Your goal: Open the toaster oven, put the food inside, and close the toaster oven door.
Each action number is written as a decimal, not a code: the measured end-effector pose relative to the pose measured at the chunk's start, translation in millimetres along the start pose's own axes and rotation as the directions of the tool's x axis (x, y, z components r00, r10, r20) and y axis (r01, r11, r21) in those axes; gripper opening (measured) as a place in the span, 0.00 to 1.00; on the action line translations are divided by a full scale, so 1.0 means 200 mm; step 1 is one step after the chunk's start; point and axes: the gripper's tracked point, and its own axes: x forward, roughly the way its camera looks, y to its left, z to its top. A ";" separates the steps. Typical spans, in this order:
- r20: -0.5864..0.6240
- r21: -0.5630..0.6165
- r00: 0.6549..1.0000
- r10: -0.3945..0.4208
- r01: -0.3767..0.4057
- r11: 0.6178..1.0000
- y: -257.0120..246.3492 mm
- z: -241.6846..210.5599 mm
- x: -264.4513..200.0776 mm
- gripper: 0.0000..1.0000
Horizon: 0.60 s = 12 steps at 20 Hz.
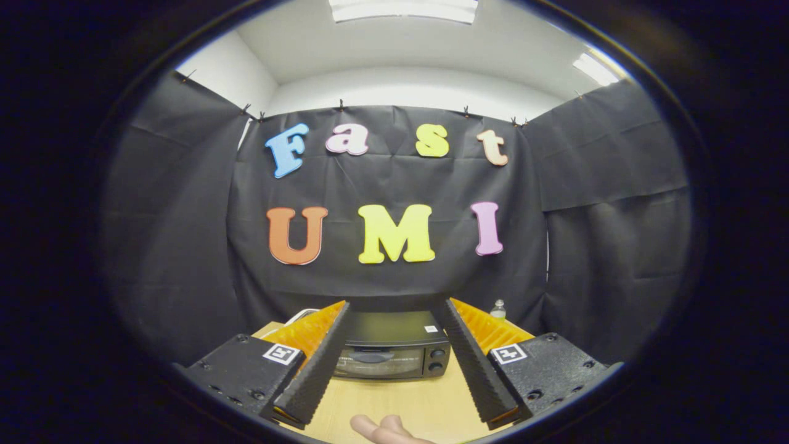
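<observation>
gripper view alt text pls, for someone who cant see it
The gripper is open and holds nothing, its fingers spread to either side of a closed toaster oven beyond them on a wooden table. Fingertips of a person's hand rest on the table's near edge, and a small bottle stands behind the oven.

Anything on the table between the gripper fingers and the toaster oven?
Nothing: in the gripper view, bare wooden table runs from the open gripper to the closed toaster oven.

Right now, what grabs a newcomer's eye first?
The black toaster oven, door shut, on the wooden table beyond the open gripper, framed between its fingers. A person's fingers rest on the table nearest the camera. A small bottle stands behind the oven.
</observation>
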 end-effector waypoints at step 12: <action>-0.026 -0.003 0.999 0.037 -0.037 0.999 0.02 -0.03 0.03 0.97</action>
